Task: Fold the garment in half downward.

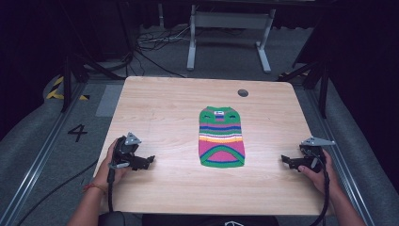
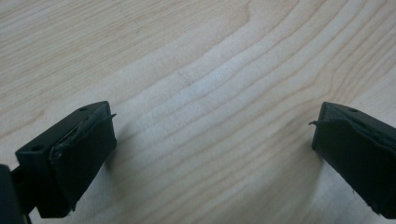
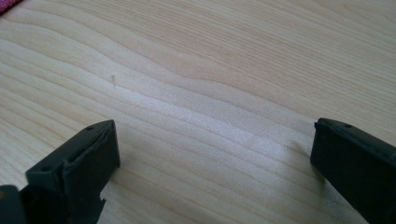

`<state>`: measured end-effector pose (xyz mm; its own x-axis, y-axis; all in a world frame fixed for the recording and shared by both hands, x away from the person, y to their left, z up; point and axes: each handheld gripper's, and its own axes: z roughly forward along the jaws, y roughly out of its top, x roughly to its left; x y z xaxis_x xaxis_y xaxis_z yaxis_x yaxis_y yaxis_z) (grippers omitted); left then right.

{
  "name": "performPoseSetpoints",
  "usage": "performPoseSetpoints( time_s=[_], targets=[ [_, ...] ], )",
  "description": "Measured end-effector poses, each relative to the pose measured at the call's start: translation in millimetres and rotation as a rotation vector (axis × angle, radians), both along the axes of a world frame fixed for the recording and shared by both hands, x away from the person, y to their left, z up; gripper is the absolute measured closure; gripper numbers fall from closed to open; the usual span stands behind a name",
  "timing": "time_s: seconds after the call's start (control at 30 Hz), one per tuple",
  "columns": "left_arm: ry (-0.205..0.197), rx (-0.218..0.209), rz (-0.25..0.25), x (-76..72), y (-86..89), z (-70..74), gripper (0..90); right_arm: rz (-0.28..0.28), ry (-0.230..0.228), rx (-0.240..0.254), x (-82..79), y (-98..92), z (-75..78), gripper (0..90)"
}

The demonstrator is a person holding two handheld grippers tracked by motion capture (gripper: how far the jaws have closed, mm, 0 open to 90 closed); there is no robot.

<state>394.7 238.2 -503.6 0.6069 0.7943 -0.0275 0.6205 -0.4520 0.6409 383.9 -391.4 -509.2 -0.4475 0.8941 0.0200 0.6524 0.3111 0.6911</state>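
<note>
- A striped knitted garment (image 1: 221, 137) lies flat mid-worktop (image 1: 160, 103).
- Left gripper (image 1: 149, 160), near the left edge: jaws wide, holding nothing.
- Right gripper (image 1: 283, 159), near the right edge: jaws wide, holding nothing.

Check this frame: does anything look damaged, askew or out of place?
The left gripper has pad lining that looks torn and peeling at its fingertips. The striped knit garment lies flat and straight on the table.
</note>
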Motion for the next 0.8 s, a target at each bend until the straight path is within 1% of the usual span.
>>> performPoseSetpoints(
  time_s=[0.07,0.37,0.5,0.6,0.73,0.8],
  targets=[
    [0.006,-0.002,-0.003,1.0,-0.2,0.0,0.0,-0.001,0.0,0.0,-0.1,-0.1,0.0,1.5],
    [0.003,-0.002,0.0,0.6,-0.3,0.0,0.0,0.0,-0.001,0.001,-0.3,-0.2,0.1,1.8],
    [0.004,-0.001,-0.001,0.7,-0.3,0.0,0.0,0.014,-0.001,0.0,1.5,-1.5,0.1,2.0],
    [0.003,0.001,-0.004,1.2,-0.1,0.2,0.1,0.002,-0.004,0.003,1.8,-2.0,0.3,3.7],
    [0.0,0.003,-0.009,2.2,0.2,0.3,0.0,0.01,0.005,-0.004,1.9,-3.2,1.7,5.2],
    [0.005,0.004,-0.023,2.7,0.8,0.6,0.3,0.015,0.014,-0.01,2.3,-3.7,2.7,5.8]
  ],
)
